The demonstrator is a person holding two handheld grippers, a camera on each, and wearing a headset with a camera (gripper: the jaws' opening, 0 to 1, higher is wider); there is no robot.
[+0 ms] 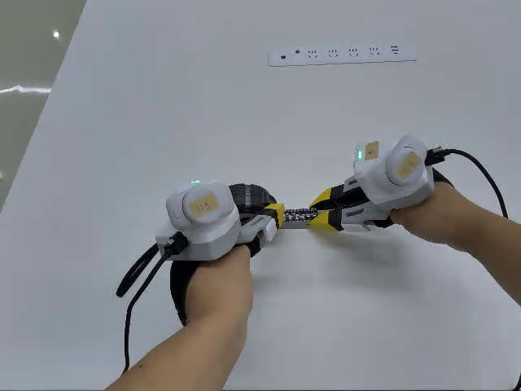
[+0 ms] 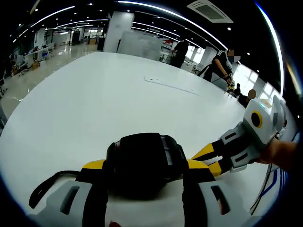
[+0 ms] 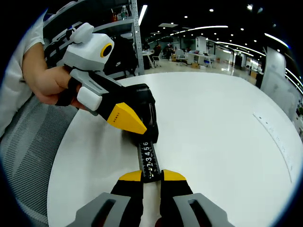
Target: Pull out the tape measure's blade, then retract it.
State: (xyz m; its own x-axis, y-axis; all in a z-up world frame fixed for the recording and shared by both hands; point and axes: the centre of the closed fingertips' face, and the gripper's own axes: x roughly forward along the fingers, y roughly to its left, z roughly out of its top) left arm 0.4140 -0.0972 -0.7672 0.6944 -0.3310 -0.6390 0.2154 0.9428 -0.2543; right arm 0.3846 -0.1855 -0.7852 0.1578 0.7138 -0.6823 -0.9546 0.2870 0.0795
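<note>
A black tape measure (image 1: 251,198) rests on the white table (image 1: 244,106) with my left gripper (image 1: 264,210) shut around its case. In the left gripper view the case (image 2: 144,151) sits between the two yellow-tipped jaws of the left gripper (image 2: 146,166). A short length of blade (image 1: 297,216) runs out to the right, its printed numbers plain in the right gripper view (image 3: 148,158). My right gripper (image 1: 324,213) is shut on the blade's end, the yellow fingertips pinching it (image 3: 151,176). The two grippers stand close together, almost tip to tip.
A white power strip (image 1: 342,54) lies at the far side of the table. The table's left edge (image 1: 49,130) drops to a grey floor. A black strap (image 1: 138,269) trails from the left hand and a cable (image 1: 480,175) from the right gripper.
</note>
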